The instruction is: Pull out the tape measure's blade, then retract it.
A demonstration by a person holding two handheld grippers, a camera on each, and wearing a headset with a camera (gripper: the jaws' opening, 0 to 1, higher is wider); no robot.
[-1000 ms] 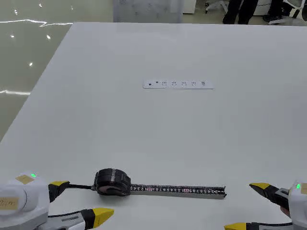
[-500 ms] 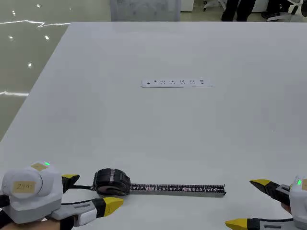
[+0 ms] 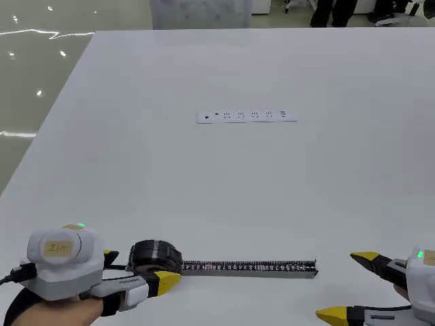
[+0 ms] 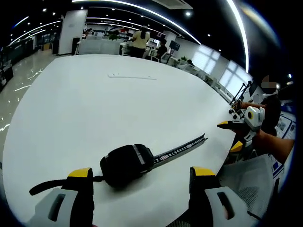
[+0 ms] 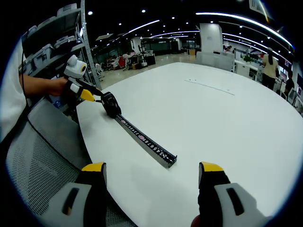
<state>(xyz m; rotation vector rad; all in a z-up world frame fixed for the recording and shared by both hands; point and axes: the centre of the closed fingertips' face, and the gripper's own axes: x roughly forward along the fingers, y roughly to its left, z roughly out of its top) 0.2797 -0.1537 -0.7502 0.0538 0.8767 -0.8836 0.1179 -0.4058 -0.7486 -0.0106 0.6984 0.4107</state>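
Note:
A black tape measure [image 3: 156,256] lies near the table's front edge with its blade [image 3: 249,267] pulled out to the right and lying flat. My left gripper [image 3: 139,270] stands open around the case [image 4: 127,164], one yellow-tipped finger on each side, neither pressing it. The blade [image 4: 181,148] runs away from it towards the right gripper. My right gripper [image 3: 350,286] is open and holds nothing, a short way right of the blade's end hook [image 3: 315,267]. In the right gripper view the blade's end [image 5: 169,161] lies ahead between the jaws and the case [image 5: 111,104] sits by the left gripper.
A white power strip [image 3: 247,116] lies flat in the middle of the white table [image 3: 272,176]. The table's front edge is close under both grippers. People stand beyond the far edge [image 4: 140,40].
My left gripper has moved right and forward, so its jaws now flank the tape measure's case. The right gripper, the case and the blade have stayed put.

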